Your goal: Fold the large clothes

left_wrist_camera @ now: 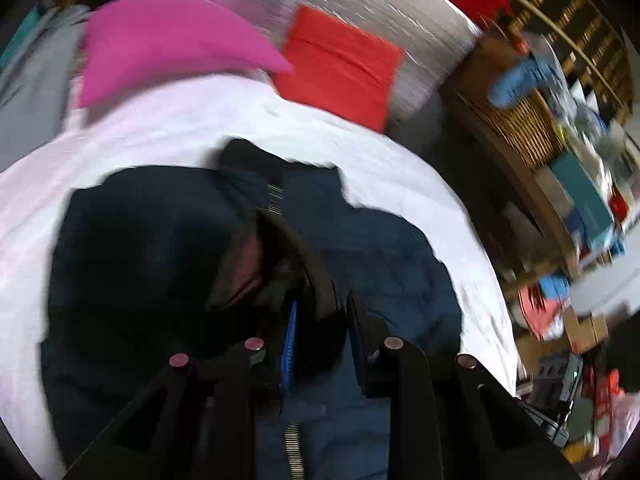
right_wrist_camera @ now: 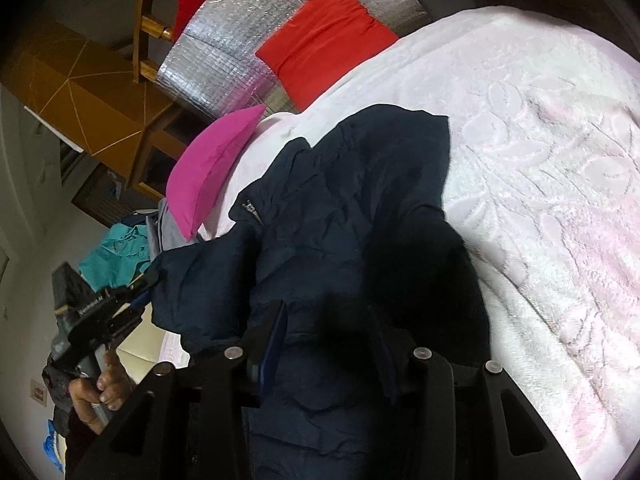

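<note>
One navy jacket (right_wrist_camera: 340, 240) lies nearest, bunched on the white bedspread (right_wrist_camera: 540, 160), its long axis running from the cameras toward the two pillows, one pink (right_wrist_camera: 208, 172), one red (right_wrist_camera: 324, 40). Bare bedspread lies right of it. The right gripper (right_wrist_camera: 332, 344) clamps its near fabric. The left gripper (right_wrist_camera: 146, 284) pinches its edge off the bed's side.

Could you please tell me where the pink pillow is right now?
The pink pillow lies at the far edge of the white bedspread, just beyond the navy jacket, with the red cushion further back.
</note>
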